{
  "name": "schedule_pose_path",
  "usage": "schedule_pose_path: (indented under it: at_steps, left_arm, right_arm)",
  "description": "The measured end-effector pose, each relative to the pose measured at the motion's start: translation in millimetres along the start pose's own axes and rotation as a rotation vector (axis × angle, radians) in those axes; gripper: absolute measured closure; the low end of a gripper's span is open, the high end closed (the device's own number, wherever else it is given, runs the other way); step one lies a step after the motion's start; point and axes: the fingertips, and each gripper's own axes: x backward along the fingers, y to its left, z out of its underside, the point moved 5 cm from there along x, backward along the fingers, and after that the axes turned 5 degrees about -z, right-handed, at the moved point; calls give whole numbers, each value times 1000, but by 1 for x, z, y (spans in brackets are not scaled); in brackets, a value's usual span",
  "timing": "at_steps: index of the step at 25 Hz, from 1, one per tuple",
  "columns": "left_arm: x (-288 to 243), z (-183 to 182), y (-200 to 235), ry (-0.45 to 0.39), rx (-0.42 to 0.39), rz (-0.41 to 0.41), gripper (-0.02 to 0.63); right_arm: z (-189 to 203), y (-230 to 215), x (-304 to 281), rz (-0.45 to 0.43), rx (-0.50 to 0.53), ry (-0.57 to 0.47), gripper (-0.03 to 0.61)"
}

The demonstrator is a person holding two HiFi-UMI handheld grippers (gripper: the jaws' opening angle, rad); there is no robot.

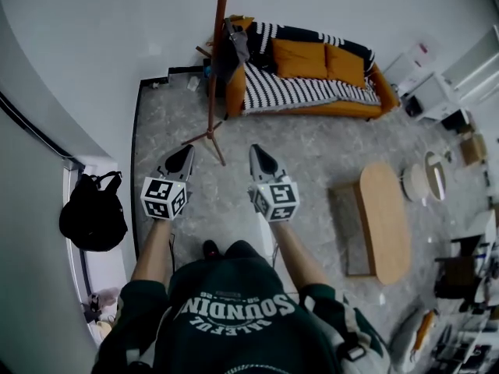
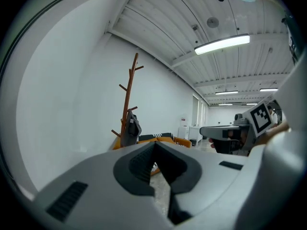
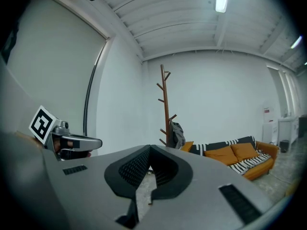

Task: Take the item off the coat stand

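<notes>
Grey speckled floor (image 1: 312, 158) fills the middle of a white-walled room. Nearest in the head view, the person's dark sweatshirt (image 1: 234, 310) is cut off by the lower edge, and both forearms reach forward. The left gripper (image 1: 187, 151) and right gripper (image 1: 256, 151) are held side by side, apart, over the floor and pointing toward the stand (image 1: 215, 76). In each gripper's own view the jaws are clenched tip to tip with nothing between them: left gripper (image 2: 154, 144), right gripper (image 3: 149, 149). Each view also catches the other gripper at its edge, partly cut off.

A black backpack (image 1: 93, 213) lies at the left against the wall. An oval surface (image 1: 382, 220) stands to the right, well apart from the grippers.

Farther on, the wooden stand rises on spread legs near the wall; the head view cuts off its top, while the right gripper view shows it whole (image 3: 165, 104). The item (image 1: 235, 44) hangs on a low peg, on the side toward the sofa (image 1: 312, 76). It is dark grey, and whether it is a bag or a garment is hard to tell (image 3: 177, 134) (image 2: 132, 128). Both grippers are well short of it. The orange sofa, with a striped throw, sits just behind the stand, its near end partly hidden by the item.
</notes>
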Motion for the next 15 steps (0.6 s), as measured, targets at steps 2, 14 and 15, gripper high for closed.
schedule_pose_path:
  at_steps: [2, 14, 15]
  left_arm:
    - [-12, 0, 5, 3, 0, 7, 614]
    - [-107, -14, 40, 23, -16, -3, 614]
    - [-117, -17, 43, 25, -16, -9, 614]
  right_arm:
    - [0, -6, -10, 7, -4, 2, 578]
    - [-3, -66, -101, 10, -28, -18, 578]
    - [-4, -74, -111, 6, -30, -15, 578]
